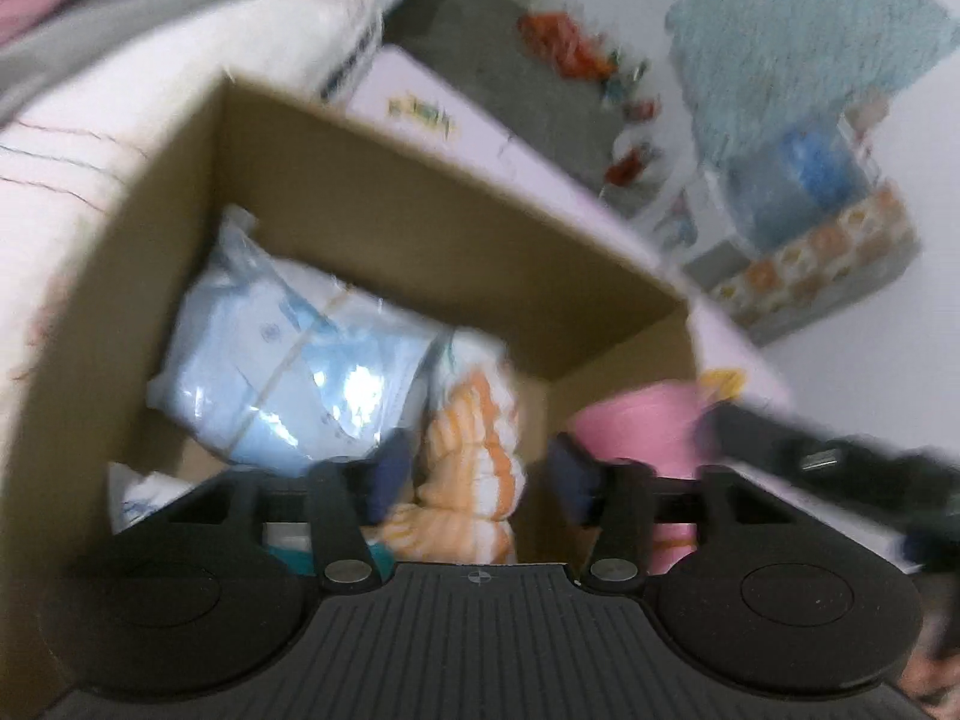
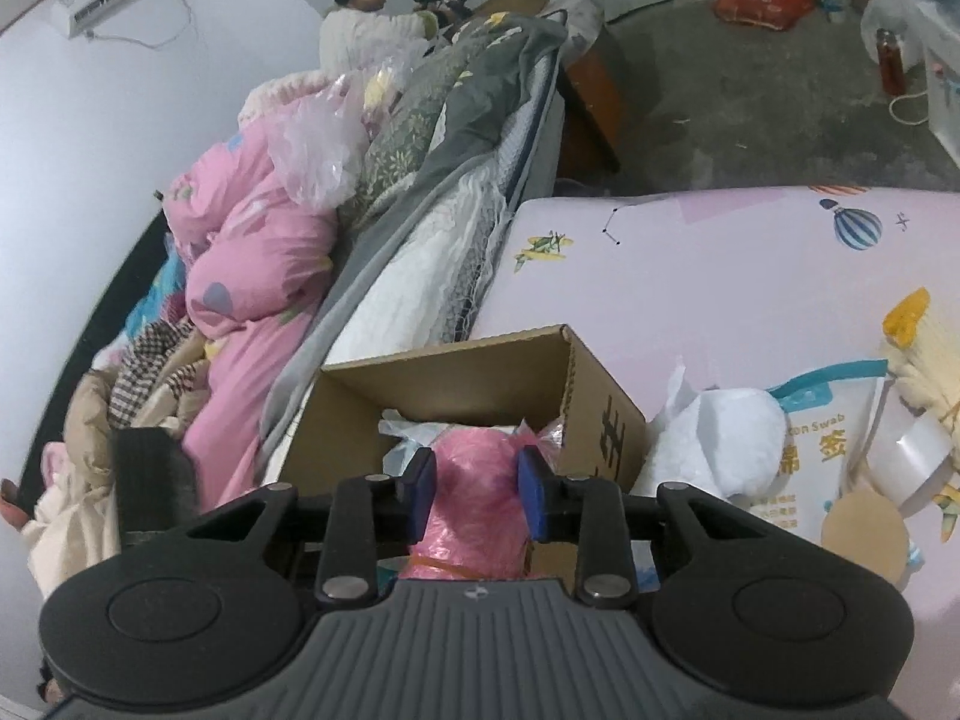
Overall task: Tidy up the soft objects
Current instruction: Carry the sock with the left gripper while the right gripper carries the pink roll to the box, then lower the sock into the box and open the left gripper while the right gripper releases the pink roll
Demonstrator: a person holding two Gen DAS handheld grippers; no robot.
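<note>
The right gripper (image 2: 477, 495) has its blue fingers (image 2: 422, 495) pressed on both sides of a pink bundle (image 2: 474, 492). The bundle is soft and round and wrapped in thin, crinkly plastic. It hangs just above the open brown cardboard box (image 2: 594, 402), at the 6 o'clock side of the box opening.

In the left wrist view, the left gripper (image 1: 477, 480) has its fingers (image 1: 570, 477) spread wide with nothing pinched between them. This view is blurry. Below the fingers, inside the box (image 1: 384, 204), stands a fluffy orange and white striped towel (image 1: 474, 468). At 10 o'clock from the towel lies a shiny, light blue plastic pack (image 1: 288, 372), smooth and puffy like a pillow. The pink bundle (image 1: 642, 420) shows at 3 o'clock, at the box's edge.

The box sits on a desk (image 2: 720, 276) with a smooth pale pink cover printed with a striped balloon and a small plane. At 3 o'clock from the box lie a soft white wad (image 2: 720, 438) and a flat bag of cotton swabs (image 2: 822, 450). At 9 o'clock is a bed (image 2: 420, 276) piled with a puffy pink quilt (image 2: 252, 264).
</note>
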